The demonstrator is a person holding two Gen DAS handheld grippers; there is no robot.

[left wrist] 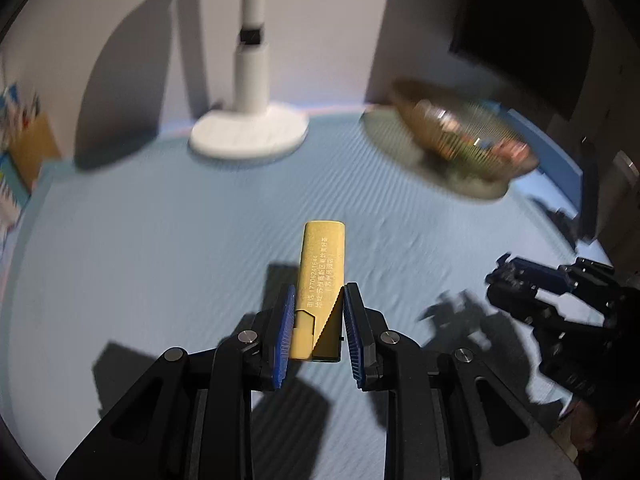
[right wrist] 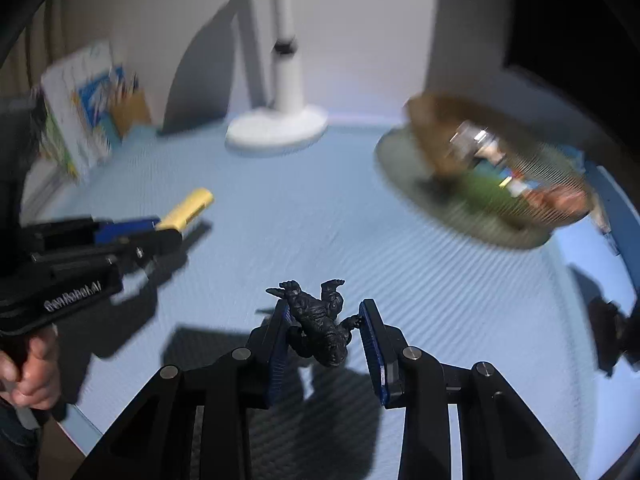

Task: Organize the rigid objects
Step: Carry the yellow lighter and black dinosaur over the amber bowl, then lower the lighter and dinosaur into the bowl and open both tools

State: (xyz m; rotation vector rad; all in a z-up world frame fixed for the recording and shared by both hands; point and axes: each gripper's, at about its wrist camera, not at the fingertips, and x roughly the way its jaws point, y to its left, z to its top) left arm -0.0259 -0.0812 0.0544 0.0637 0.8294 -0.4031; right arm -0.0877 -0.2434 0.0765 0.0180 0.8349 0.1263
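Both grippers are loaded right now. The left gripper is clamped on a gold rectangular packet with printed Chinese text and a serrated tear edge, pinched at its near end so most of it sticks out forward over the blue tablecloth. The right gripper has its blue pads closed around a small black dinosaur figurine, which sits crooked between them, legs toward the top of the frame, head hanging down toward the camera.

Further out, in the upper right of both views, there's a wicker basket on a round greenish mat, already holding some stuff. My guess is that's where both items go. A white lamp base sits top centre, and some colourful books lean at the upper left.

What could go wrong: the figurine's grip looks sketchy, since it seems held by lumpy bits rather than flat sides, so a quick swing could twist it loose. The packet is held way off-centre, so it could pivot or droop. And with both grippers heading for one basket, they might bump.

The basket is heavily motion-blurred, so I can't make out its contents. The dark thing at the far right edge of the right view is unreadable too.
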